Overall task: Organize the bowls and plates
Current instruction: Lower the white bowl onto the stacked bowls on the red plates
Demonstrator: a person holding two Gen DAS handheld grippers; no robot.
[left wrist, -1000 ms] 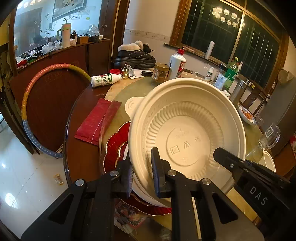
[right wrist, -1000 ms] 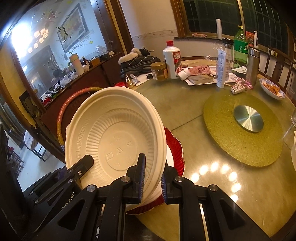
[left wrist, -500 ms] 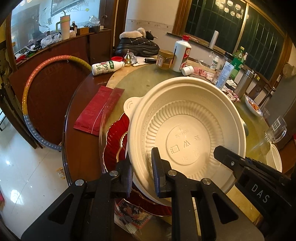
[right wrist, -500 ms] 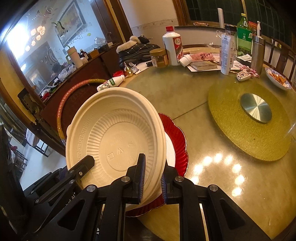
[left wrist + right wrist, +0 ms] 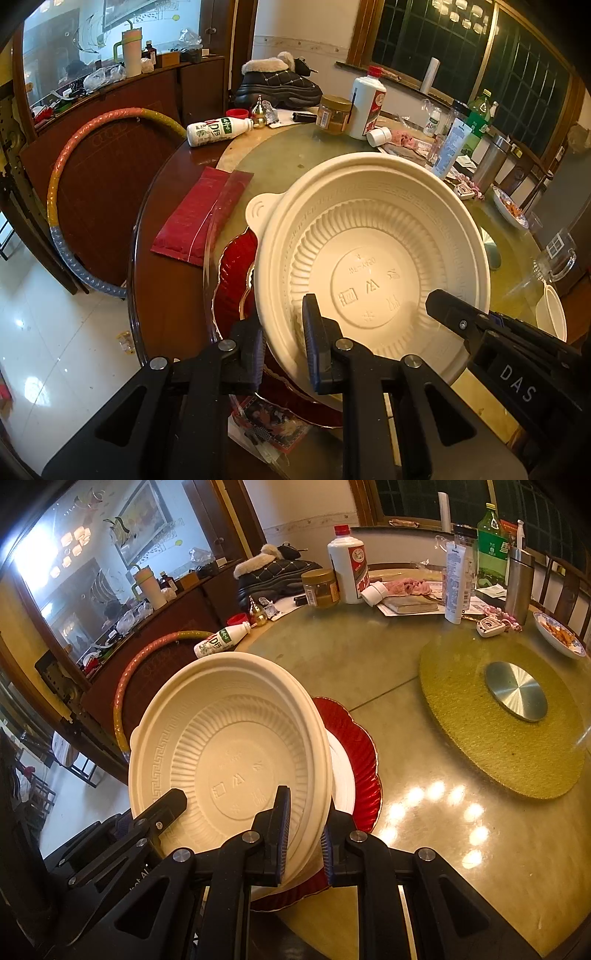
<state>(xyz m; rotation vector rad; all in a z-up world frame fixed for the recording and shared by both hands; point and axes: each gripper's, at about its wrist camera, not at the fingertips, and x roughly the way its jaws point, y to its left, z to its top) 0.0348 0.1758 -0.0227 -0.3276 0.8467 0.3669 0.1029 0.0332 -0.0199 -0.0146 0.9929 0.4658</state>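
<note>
A large cream disposable bowl (image 5: pixel 373 251) (image 5: pixel 229 746) with a ribbed inside and a small tab handle is held tilted by both grippers over a stack of plates. My left gripper (image 5: pixel 284 350) is shut on its left rim; my right gripper (image 5: pixel 303 834) is shut on its right rim. Under the bowl lies a red scalloped plate (image 5: pixel 362 746) (image 5: pixel 232 280) with a white plate (image 5: pixel 343 775) on it, both at the near edge of the round table. The other gripper shows in each view beside the bowl.
A gold turntable mat (image 5: pixel 498 716) with a steel centre lies to the right. Bottles, a jar (image 5: pixel 321 587), a book and a dish of food (image 5: pixel 557 635) crowd the far side. A red packet (image 5: pixel 199 214) and a lying bottle (image 5: pixel 214 129) sit at the left.
The bowl, held by both grippers, has sunk a little toward the plates on the table. Both grips are unchanged.
</note>
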